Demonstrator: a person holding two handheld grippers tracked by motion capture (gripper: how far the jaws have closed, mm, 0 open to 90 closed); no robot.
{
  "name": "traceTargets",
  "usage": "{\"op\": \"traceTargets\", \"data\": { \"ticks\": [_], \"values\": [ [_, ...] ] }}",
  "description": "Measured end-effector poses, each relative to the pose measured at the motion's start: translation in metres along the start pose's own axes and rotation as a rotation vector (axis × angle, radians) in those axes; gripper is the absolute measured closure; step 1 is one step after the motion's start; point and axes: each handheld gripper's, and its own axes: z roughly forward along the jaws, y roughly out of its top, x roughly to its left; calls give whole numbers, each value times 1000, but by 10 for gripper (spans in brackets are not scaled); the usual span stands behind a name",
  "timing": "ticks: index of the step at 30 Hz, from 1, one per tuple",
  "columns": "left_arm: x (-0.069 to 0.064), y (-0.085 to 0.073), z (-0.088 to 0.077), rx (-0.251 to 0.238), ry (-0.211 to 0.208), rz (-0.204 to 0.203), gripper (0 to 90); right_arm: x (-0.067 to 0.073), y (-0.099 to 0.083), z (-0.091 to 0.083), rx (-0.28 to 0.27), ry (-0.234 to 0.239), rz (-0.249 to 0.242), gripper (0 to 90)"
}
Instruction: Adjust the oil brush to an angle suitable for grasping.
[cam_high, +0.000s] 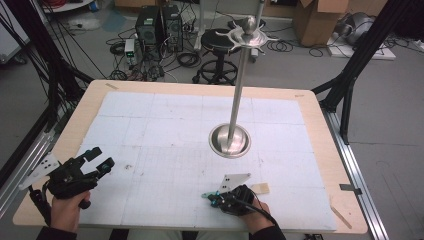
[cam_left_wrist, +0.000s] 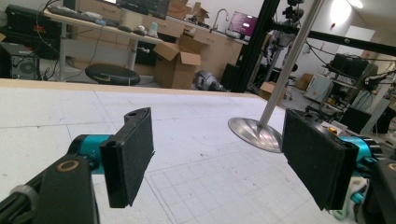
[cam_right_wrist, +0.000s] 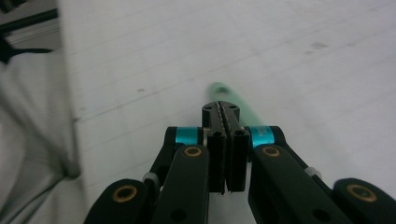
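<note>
Left gripper (cam_high: 103, 159) low over white mat (cam_high: 165, 130), well left of steel stand (cam_high: 229, 141), pads (cam_left_wrist: 131, 154) spread wide, nothing between them. Stand's round base mid-mat, thin pole rising to pronged top. Right gripper (cam_high: 212, 196) at near edge, just in front of stand, jaws pressed together; green strip (cam_right_wrist: 238, 105) pokes out past tips, blurred — clamped or lying underneath, cannot tell.

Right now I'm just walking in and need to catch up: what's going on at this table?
A person holds tongs in each hand over a white mat. The right tongs are shut on a thin green strip near the table's front edge. The left tongs are open, holding nothing. A steel stand waits mid-table.
</note>
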Motion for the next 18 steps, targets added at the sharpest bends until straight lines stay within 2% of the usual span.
{"op": "traceTargets", "data": {
  "ticks": [2,5,7,10,11,14,15,18],
  "values": [
    [0,0,0,1,-1,1,258,-9,0,0,-9,-50,39,892],
    [0,0,-1,-2,0,-1,259,-17,0,-1,-8,-120,53,891],
    [0,0,-1,-3,0,-2,259,-19,0,-1,-7,-137,60,891],
    [0,0,0,1,-5,5,258,-32,0,-1,-17,-216,114,891],
    [0,0,0,1,-5,5,258,-32,0,-1,-17,-216,114,891],
    [0,0,0,7,-7,8,258,-38,1,-1,-20,-268,145,891],
    [0,0,0,3,-4,7,258,-41,0,-4,-37,-269,164,890],
    [1,0,-1,2,-4,4,258,-41,-1,-17,-76,-300,174,890]
  ]
}}
